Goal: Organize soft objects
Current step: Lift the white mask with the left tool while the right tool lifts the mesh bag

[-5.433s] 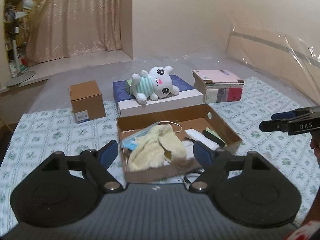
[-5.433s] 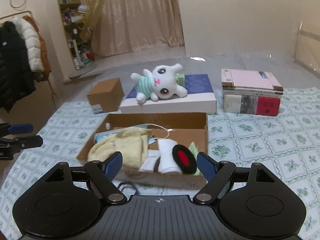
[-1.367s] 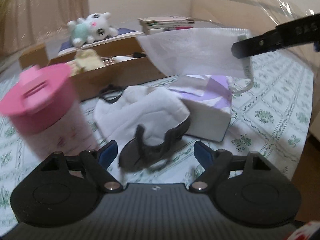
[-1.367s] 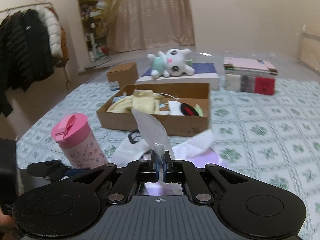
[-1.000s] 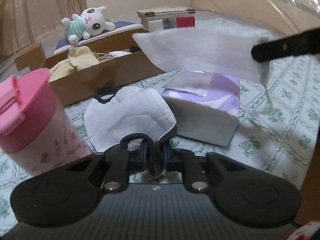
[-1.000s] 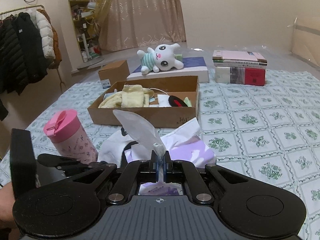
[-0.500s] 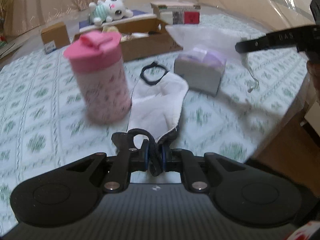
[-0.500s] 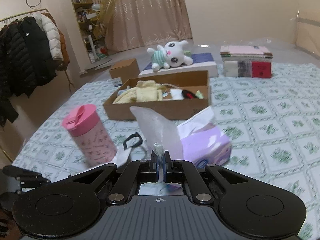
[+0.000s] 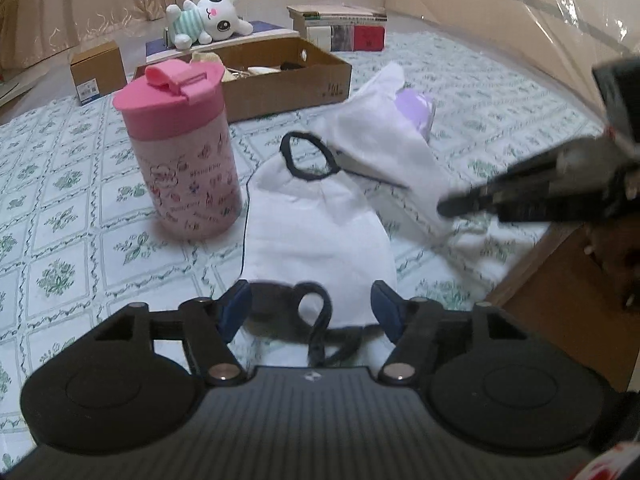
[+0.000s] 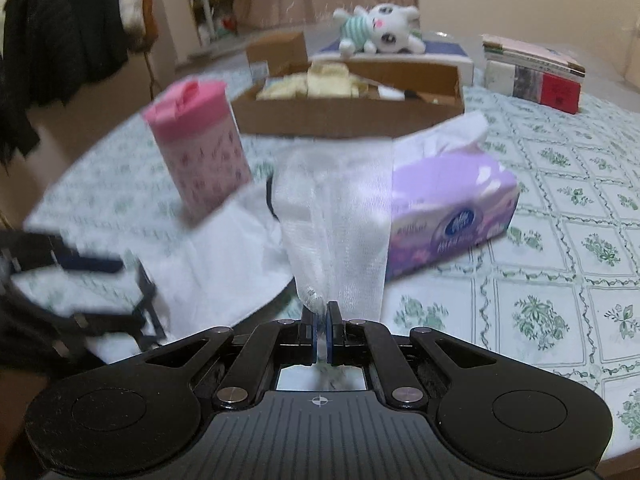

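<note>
Left wrist view, lower centre: the left hand-held gripper (image 9: pixel 312 306) is released, its fingers spread to either side of the near black ear loop of a white face mask (image 9: pixel 316 232) lying flat on the tabletop (image 9: pixel 60 248), mid-frame. Right wrist view, lower centre: the right hand-held gripper (image 10: pixel 321 330) is clenched on a corner of a white tissue (image 10: pixel 336 220), which rises toward the purple tissue pack (image 10: pixel 452 216) at centre right. A pink tumbler (image 9: pixel 182 152) stands just beside the mask, left of centre. The cardboard box (image 9: pixel 280 76) holding other soft items sits in the upper centre, with a plush toy (image 9: pixel 208 18) behind it.

Probable risks: the thin tissue may tear or slip from so small a pinch; if its far end is caught in the pack, pulling could drag the pack along; a sideways sweep of either tool could topple the tumbler.

Limits: the right wrist view is motion-blurred, especially at left. Whether the tissue is free of the pack cannot be told. The mask's near edge is hidden behind the left tool body.
</note>
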### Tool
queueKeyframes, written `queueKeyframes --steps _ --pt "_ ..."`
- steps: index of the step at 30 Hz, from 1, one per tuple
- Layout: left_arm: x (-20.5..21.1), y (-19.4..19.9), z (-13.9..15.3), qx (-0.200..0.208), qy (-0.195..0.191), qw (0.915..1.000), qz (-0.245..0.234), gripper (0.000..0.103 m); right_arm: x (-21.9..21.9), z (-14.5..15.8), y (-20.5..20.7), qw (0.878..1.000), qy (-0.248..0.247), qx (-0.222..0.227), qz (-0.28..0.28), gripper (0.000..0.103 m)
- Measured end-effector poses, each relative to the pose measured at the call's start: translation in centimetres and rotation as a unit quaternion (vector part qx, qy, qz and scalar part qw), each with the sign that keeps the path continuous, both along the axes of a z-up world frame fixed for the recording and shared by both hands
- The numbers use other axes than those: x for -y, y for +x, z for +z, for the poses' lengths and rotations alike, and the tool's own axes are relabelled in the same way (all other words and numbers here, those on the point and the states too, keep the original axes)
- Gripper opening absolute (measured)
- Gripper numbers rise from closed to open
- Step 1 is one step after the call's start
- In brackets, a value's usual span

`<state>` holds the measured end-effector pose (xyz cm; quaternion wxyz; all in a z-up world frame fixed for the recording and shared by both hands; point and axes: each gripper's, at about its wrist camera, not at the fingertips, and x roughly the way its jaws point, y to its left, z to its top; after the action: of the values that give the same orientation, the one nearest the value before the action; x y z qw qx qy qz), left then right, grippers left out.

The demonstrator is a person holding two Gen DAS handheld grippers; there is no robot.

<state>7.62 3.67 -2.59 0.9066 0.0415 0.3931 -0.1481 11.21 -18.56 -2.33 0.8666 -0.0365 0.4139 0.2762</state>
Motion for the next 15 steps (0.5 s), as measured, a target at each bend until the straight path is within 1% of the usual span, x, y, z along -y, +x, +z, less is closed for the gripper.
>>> queueKeyframes --steps 4,7,9,11,12,15 --pt "0.0 1.1 -0.3 -0.003 -0.012 0.9999 0.004 0.065 -0.1 -1.4 -0.1 1.0 -0.026 -0.015 0.005 0.004" --pt "0.1 1.6 -0.6 -0.004 -0.014 0.9999 0.005 0.066 0.4 -2.0 -0.2 0.999 -0.028 -0.026 0.011 0.005" --pt "0.1 1.8 -0.8 -0.006 -0.015 0.9998 0.006 0.066 0.8 -2.0 -0.2 0.999 -0.017 -0.032 0.014 0.017" --pt "0.1 2.0 -1.0 -0.007 -0.014 0.9999 0.007 0.066 1.4 -1.7 -0.5 1.0 0.0 -0.024 0.004 0.065" --pt "0.1 2.0 -1.0 -0.007 -0.014 0.9999 0.008 0.066 1.6 -1.3 -0.7 1.0 0.008 -0.015 -0.004 0.07" --pt "-0.1 2.2 -1.1 -0.008 -0.013 0.9998 0.012 0.066 1.7 -0.6 -0.7 1.0 0.015 0.0 -0.014 0.071"
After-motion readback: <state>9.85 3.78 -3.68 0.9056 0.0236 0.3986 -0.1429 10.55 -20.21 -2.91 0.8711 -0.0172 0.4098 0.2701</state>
